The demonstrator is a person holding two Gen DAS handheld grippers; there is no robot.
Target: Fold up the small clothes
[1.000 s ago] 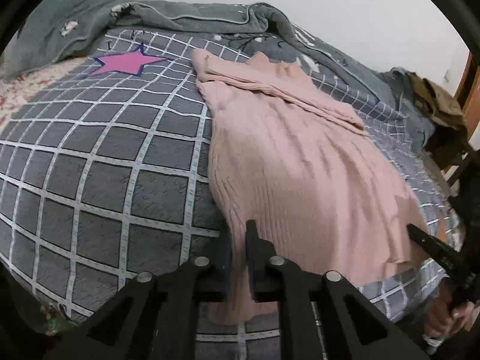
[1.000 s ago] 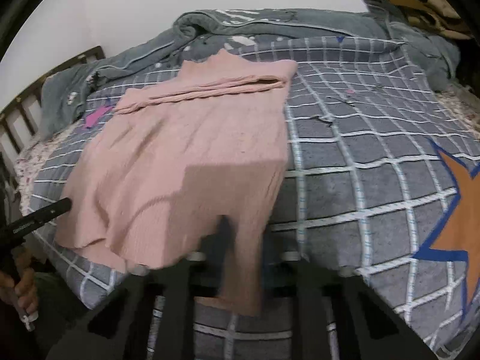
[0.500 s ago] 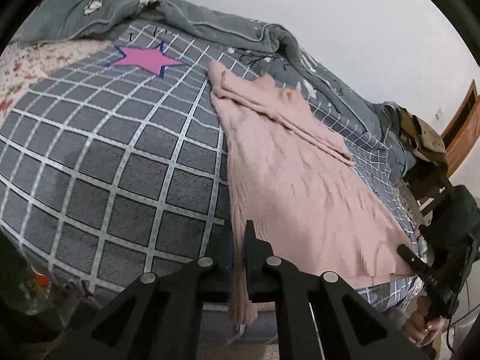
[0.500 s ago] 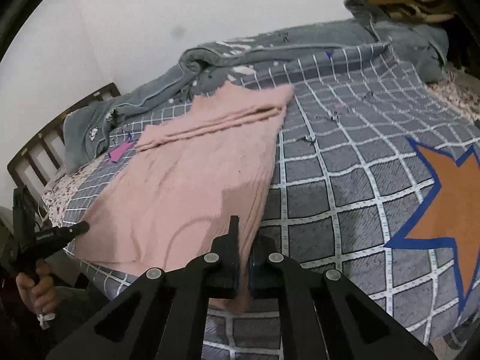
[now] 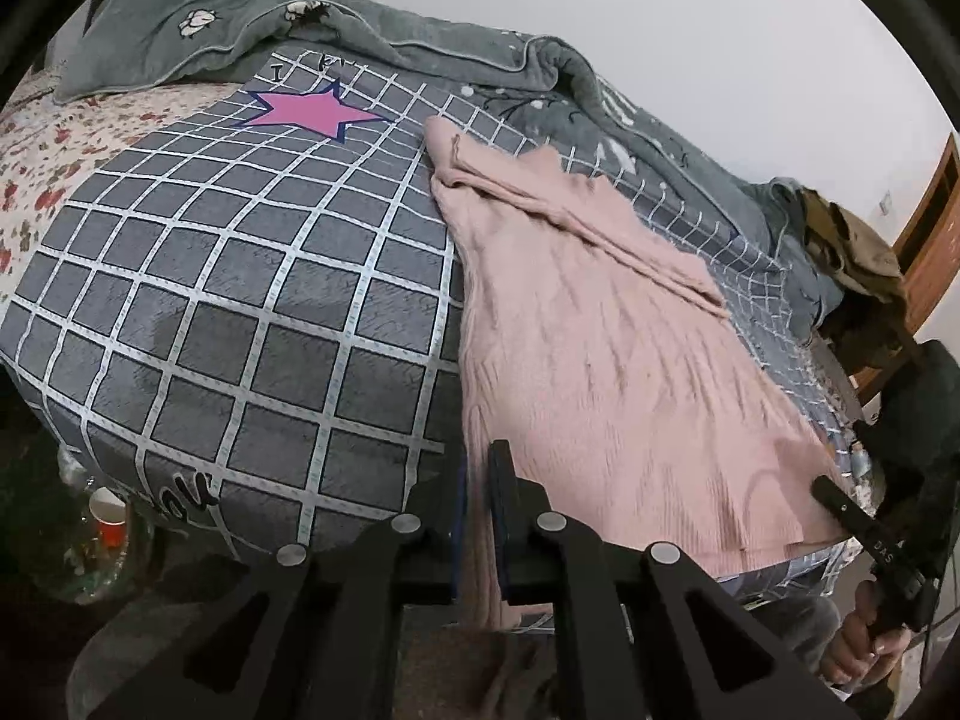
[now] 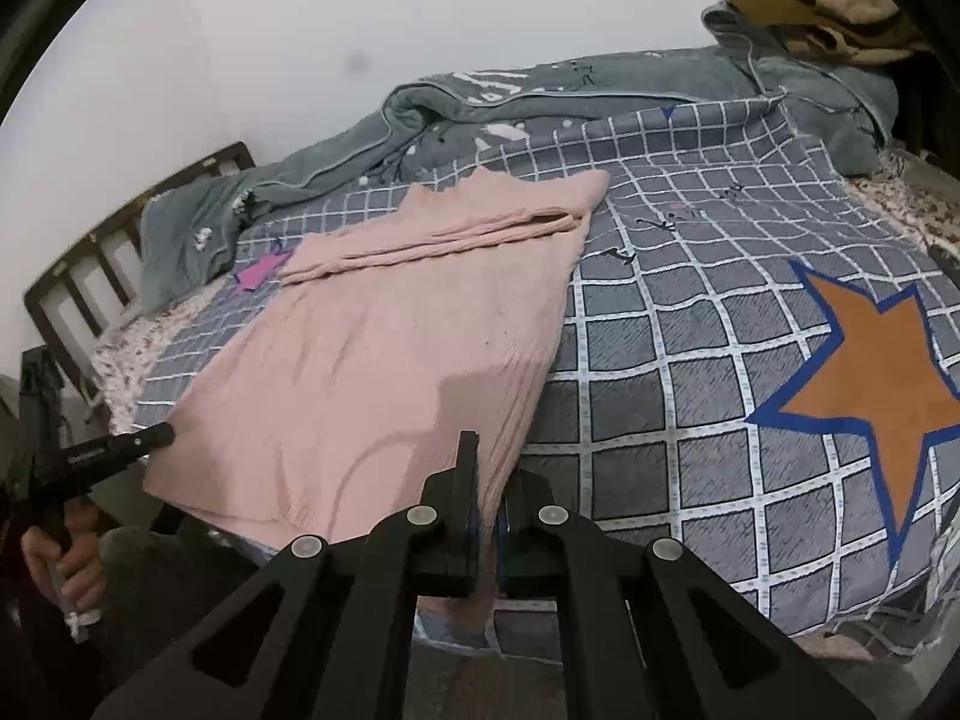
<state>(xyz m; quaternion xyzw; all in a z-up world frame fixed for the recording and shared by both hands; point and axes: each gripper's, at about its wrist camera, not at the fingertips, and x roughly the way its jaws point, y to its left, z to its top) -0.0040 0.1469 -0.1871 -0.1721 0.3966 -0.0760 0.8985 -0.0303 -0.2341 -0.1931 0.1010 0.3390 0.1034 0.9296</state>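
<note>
A pink knit sweater (image 5: 606,360) is laid lengthwise on a grey checked bedspread (image 5: 240,324), its sleeves folded across the far end and its hem drawn to the near edge of the bed. The hem's left corner is pinched between the closed fingers of the left gripper (image 5: 480,468), with a strip of knit hanging below the jaws. The hem's right corner is clamped in the same way by the right gripper (image 6: 486,480), whose fingers are pressed narrow on the fabric. Between the two corners the hem is seen lifted slightly off the bedspread, at the bed's near edge.

Open bedspread is seen on both sides of the sweater: a wide bare stretch to the left, with a pink star (image 5: 312,111) at its far end, and another to the right, marked by an orange star (image 6: 864,384). The far edge is bounded by a rumpled grey-green blanket (image 6: 540,96) along the wall. A headboard (image 6: 78,276) closes the left end. A red cup (image 5: 111,519) stands low beside the bed's near left corner.
</note>
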